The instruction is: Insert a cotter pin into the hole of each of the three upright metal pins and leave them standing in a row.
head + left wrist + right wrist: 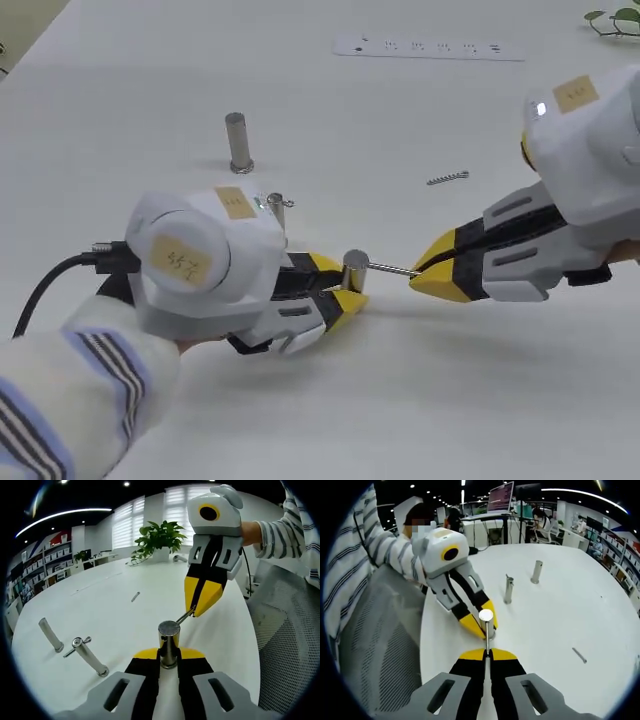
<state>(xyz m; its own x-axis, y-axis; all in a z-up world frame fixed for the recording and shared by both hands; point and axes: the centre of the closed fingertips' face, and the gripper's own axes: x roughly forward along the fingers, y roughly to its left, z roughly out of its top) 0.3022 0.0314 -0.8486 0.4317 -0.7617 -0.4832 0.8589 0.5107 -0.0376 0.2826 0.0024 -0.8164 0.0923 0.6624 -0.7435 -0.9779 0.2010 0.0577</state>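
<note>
Left tongs (343, 290) clamp the stiff, slick metal pin (355, 264) low on the tabletop (450, 400); right tongs (425, 278) pinch the cotter pin (392, 268) (probably bendy: hold it short), tip at the pin's top.

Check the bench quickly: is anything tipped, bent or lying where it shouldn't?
Nothing stands out. The bare metal pin and the fitted metal pin stand upright. The left claw grips the third pin while the right claw holds a cotter pin at it. A spare cotter pin lies loose, apart.
</note>
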